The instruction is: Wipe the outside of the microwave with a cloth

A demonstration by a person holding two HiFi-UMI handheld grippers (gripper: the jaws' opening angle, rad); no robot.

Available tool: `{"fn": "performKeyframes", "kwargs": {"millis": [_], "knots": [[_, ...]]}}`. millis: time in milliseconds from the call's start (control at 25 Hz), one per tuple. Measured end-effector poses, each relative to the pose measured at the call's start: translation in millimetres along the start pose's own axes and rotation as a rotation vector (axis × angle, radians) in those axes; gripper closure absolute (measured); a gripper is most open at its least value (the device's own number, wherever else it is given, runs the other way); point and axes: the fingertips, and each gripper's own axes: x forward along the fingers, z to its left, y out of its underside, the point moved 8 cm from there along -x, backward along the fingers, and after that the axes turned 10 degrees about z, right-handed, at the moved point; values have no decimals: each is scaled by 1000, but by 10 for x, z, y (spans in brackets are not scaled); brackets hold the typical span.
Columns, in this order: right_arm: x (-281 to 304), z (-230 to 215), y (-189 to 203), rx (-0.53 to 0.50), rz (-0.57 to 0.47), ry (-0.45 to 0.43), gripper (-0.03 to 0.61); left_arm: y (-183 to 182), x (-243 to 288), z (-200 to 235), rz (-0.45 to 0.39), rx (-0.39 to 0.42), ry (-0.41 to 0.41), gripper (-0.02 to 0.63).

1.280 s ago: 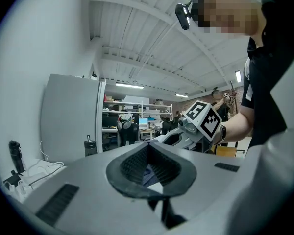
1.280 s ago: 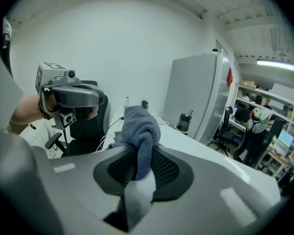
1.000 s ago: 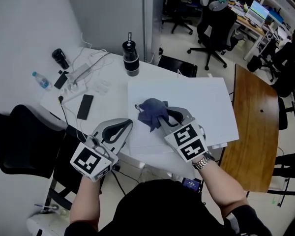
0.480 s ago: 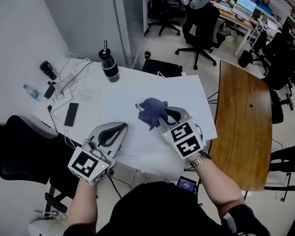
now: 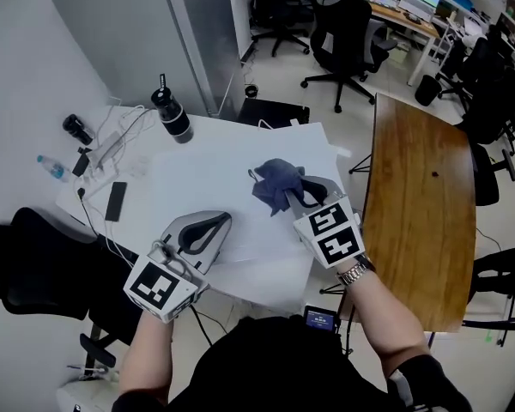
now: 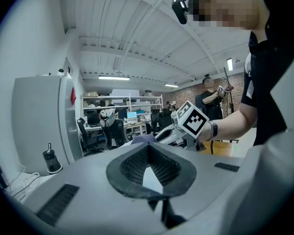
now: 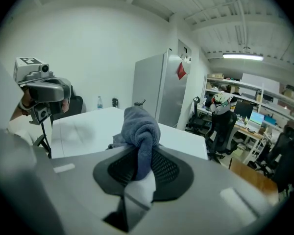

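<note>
**Cloth pinched in R gripper over white top; L gripper shut, empty**

The right gripper [image 5: 293, 192] is clamped on a blue-grey cloth [image 5: 276, 181]. In the right gripper view the cloth [image 7: 140, 129] runs down between the two dark pads and bunches into a rounded wad past the tips. The wad hangs over the far right part of a broad white flat top [image 5: 208, 187]. Can't tell whether that top is the microwave, nor whether the cloth touches it. A wristwatch [image 5: 354, 274] shows on the right wrist.

The left gripper [image 5: 226, 220] sits nearer the person, at the front-left edge of the white top. Its tips are together w/ nothing between them: the left gripper view shows the curved pads meeting at the far end around a bare gap. That view also catches the right gripper's marker cube [image 6: 192, 122] off to the right.

Around the white top:
- black bottle [image 5: 172, 115] upright at the far-left corner
- phone [image 5: 115, 201] flat on the table at left
- power strip w/ cables [image 5: 108, 148] beyond the phone
- small water bottle [image 5: 51, 166] lying near the table's left edge
- wooden table [image 5: 417, 204] to the right – apart from the white one
- office chairs [image 5: 348, 33] on the floor beyond
</note>
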Motion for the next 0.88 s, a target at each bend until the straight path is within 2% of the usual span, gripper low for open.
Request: {"fn": "performKeyframes", "kwargs": {"millis": [160, 360, 880], "knots": [[-97, -187, 125, 23, -10, 20, 503, -94, 177, -145, 2, -10, 24, 609], [-186, -440, 230, 59, -35, 43, 503, -213, 376, -228, -42, 4, 37, 609], [-354, -1026, 518, 139, -54, 71, 505, -406, 788, -451, -12, 1, 34, 609]]}}
